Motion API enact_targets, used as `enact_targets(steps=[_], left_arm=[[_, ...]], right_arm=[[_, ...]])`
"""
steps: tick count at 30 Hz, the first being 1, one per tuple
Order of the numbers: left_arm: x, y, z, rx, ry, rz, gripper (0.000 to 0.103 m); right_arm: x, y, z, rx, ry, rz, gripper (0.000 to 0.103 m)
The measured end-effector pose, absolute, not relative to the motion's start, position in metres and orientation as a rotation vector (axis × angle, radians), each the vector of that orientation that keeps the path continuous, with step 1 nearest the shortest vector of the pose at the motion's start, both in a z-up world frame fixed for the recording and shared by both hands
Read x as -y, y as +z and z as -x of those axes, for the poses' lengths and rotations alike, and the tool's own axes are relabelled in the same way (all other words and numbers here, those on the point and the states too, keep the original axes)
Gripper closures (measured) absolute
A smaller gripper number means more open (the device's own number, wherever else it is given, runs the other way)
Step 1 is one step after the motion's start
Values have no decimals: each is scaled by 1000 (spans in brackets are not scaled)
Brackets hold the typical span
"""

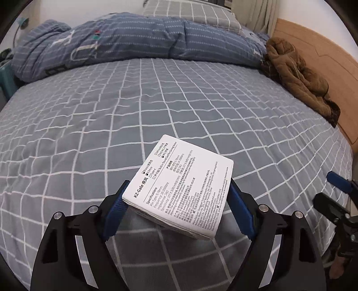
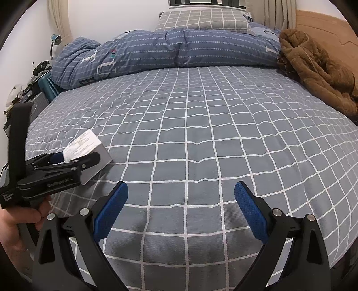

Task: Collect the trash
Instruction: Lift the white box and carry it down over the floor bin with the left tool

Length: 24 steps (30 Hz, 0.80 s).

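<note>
A white cardboard box [image 1: 181,185] with black printed specifications lies tilted on the grey checked bed sheet [image 1: 156,107]. My left gripper [image 1: 179,187] has its blue pads pressed on the box's two sides, one corner raised off the sheet. In the right wrist view the same box [image 2: 89,143] and the left gripper [image 2: 73,157] sit at the left, a hand [image 2: 15,223] on the handle. My right gripper [image 2: 181,189] stands open over bare sheet with nothing between its fingers. One of its blue fingers [image 1: 337,182] shows at the right edge of the left wrist view.
A rolled blue duvet [image 2: 174,49] lies across the far end of the bed, a checked pillow [image 2: 201,20] behind it. A brown fleece garment [image 2: 317,67] is heaped against the wooden headboard [image 2: 331,29] at the right. Cluttered items and a teal crate [image 2: 48,86] stand beyond the bed's left edge.
</note>
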State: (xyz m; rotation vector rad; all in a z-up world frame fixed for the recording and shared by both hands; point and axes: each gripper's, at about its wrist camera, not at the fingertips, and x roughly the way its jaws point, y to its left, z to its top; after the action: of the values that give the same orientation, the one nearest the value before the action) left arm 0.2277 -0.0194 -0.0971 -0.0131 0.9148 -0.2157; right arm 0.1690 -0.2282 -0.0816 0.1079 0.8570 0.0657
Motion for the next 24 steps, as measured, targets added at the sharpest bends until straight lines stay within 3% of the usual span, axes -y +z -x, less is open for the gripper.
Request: enact_targets(steps=[24], left_arm=[[4, -46, -148, -831, -108, 74, 22]], right_arm=[[206, -54, -125, -800, 55, -100, 11]])
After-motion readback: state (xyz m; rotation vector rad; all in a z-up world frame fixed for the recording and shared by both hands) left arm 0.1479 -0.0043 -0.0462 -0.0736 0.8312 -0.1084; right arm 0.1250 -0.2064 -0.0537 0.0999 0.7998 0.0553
